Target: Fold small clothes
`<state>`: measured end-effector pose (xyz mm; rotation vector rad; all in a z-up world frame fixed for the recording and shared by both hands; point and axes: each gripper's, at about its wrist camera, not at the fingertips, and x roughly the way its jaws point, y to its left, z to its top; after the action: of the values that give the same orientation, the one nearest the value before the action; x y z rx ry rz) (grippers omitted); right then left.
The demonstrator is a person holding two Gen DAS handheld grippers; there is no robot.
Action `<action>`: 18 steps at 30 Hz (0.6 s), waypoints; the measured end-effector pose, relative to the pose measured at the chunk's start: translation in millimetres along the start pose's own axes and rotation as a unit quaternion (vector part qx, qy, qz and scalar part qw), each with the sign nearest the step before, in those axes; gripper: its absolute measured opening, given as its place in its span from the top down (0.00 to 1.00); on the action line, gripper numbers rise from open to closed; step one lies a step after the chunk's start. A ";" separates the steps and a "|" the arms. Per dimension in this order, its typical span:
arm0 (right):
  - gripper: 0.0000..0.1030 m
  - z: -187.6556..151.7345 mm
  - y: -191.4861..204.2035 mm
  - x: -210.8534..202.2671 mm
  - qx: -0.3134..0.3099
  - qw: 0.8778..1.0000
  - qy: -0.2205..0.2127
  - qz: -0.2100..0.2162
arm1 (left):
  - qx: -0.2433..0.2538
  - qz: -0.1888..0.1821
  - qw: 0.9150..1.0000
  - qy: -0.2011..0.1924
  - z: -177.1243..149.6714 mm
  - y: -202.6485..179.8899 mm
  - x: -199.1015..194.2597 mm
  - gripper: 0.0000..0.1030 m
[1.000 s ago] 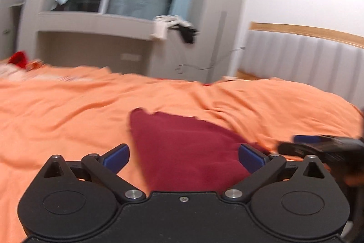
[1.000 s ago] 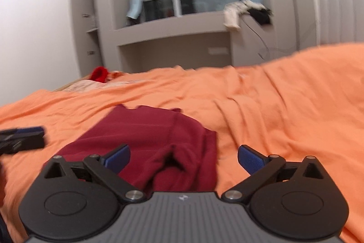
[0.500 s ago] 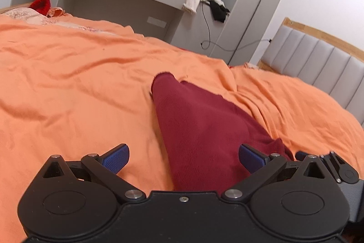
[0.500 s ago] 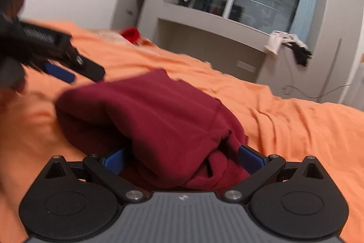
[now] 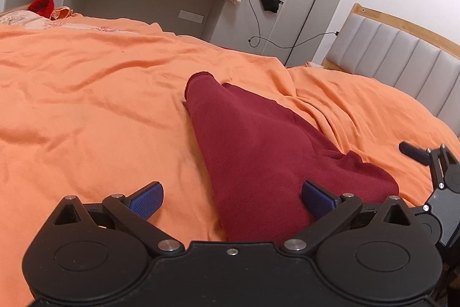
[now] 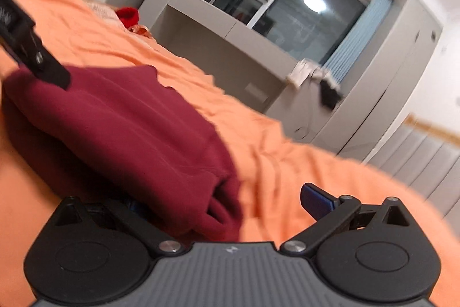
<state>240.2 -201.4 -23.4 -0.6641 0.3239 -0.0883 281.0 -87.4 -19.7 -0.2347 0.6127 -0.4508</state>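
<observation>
Left wrist view: left gripper [image 5: 231,199] with jaws spread wide, low over the orange bedspread [image 5: 86,111]; the dark red garment [image 5: 258,151] runs from 6 o'clock up toward 12, its near end lying between the blue fingertips [image 5: 146,199], and only here the right gripper [image 5: 414,151] shows at 3 o'clock beside the bunched edge. Right wrist view, tilted and blurred: right gripper's jaws also spread, left pad hidden under the garment's folded edge [image 6: 221,209]; only this view shows the lit window [image 6: 302,5] at 1 o'clock.
</observation>
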 end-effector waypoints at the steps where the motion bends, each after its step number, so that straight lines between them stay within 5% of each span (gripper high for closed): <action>1: 0.00 -0.3 1.7 0.0 -0.011 1.000 0.001 0.000 | 0.002 0.000 1.000 0.000 0.5 -0.5 0.6 0.01; 11: 0.00 -12.9 1.5 0.1 -0.063 0.996 0.017 0.057 | 0.020 0.009 1.000 0.012 0.0 -3.6 5.3 0.01; 18: 0.00 -34.2 3.3 18.6 -0.136 0.988 0.053 -0.052 | 0.020 0.014 1.000 0.012 -0.9 -4.0 5.7 0.01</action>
<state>246.7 -222.4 -55.7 -0.9491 0.4083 -0.1824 283.2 -93.6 -21.9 -0.1828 0.6285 -0.4394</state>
